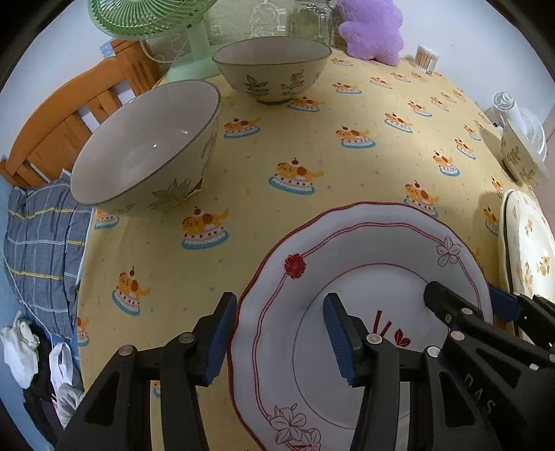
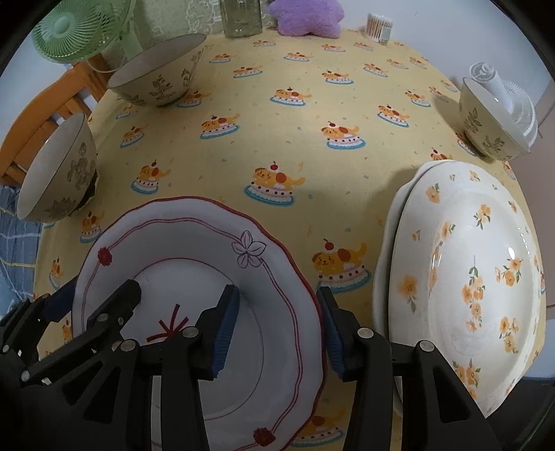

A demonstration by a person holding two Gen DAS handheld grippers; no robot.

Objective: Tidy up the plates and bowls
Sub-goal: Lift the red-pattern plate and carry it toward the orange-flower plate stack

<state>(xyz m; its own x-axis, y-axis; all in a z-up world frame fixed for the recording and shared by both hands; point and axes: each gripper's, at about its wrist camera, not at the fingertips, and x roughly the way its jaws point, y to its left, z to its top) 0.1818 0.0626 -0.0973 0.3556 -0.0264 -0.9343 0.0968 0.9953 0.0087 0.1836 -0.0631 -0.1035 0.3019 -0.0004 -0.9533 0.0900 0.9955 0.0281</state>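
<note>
A white plate with a red rim and red flowers (image 1: 347, 243) (image 2: 180, 243) lies on the yellow tablecloth at the near edge. My left gripper (image 1: 280, 296) (image 2: 100, 288) stands open astride the plate's left rim, one pad outside it and one over the plate. My right gripper (image 2: 277, 289) (image 1: 464, 295) stands open astride the right rim in the same way. A stack of yellow-flowered plates (image 2: 468, 277) (image 1: 527, 249) sits to the right. Leaf-patterned bowls stand at the left (image 1: 145, 149) (image 2: 59, 170), the back left (image 1: 270, 66) (image 2: 159, 73) and the right (image 2: 485, 118) (image 1: 520, 156).
A green fan (image 1: 145, 17), a glass jar (image 2: 242, 17), a purple plush (image 1: 371, 27) and a tub of cotton swabs (image 2: 380, 26) line the table's far edge. A small white fan (image 2: 513, 104) stands by the right bowl. A wooden chair (image 1: 69, 114) and checked cloth (image 1: 41, 243) are at left.
</note>
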